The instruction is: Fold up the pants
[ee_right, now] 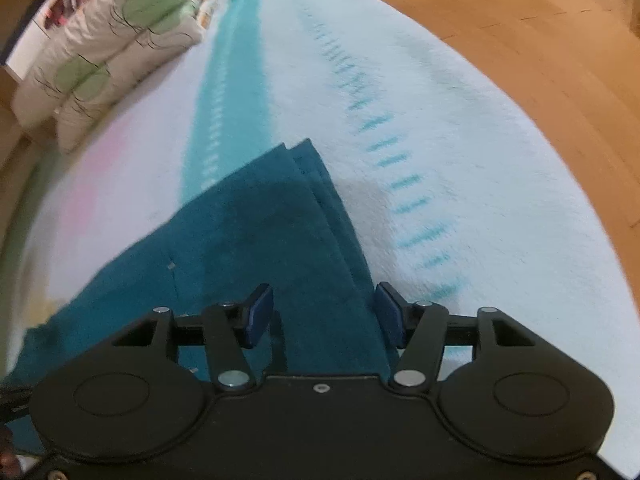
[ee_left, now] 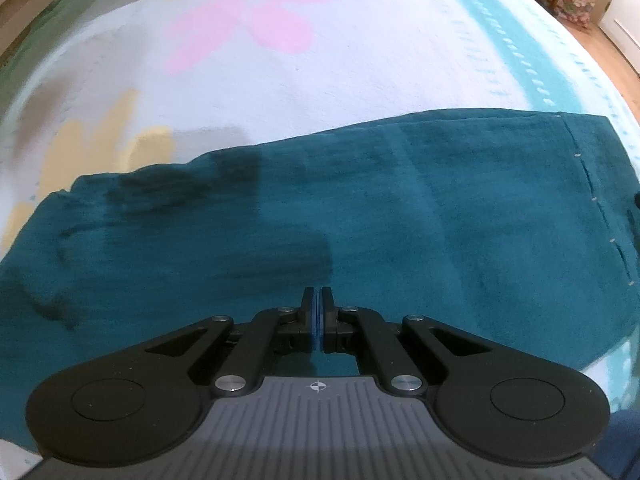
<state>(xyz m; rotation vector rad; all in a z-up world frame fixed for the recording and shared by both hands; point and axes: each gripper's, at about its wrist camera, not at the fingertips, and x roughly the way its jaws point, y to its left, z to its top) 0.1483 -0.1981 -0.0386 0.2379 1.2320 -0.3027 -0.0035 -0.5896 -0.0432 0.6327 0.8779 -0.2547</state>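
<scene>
The teal pants [ee_left: 360, 208] are found lying flat on the blanket [ee_left: 360, 60] of a bed, laid out lengthwise and apparently already doubled leg on leg; this is judged from the two stacked hem edges [ee_right: 308, 160] seen in the right wrist view. All places below are given relative to the pants.

The left tool [ee_left: 319, 312] is held above the middle of the pants, near their closer long edge, pointing steeply down. Its fingers are pressed together with nothing between them; no cloth is gripped.

The right tool [ee_right: 324, 312] is held over the hem end of the pants, at the layered side edge. Its fingers stand apart, one pad [ee_right: 258, 314] over the fabric and the other [ee_right: 390, 312] just past the edge, over the blanket. No cloth is clamped; whether the pads touch the fabric cannot be told.

The step in hand is judged to be the approach for a cross fold, hem end toward waist. The next move calls for the right tool to be lowered onto the hem edge and closed on both layers. The left tool would have to be opened to take a matching hold.

A pillow [ee_right: 104, 52] lies well beyond the pants.
</scene>
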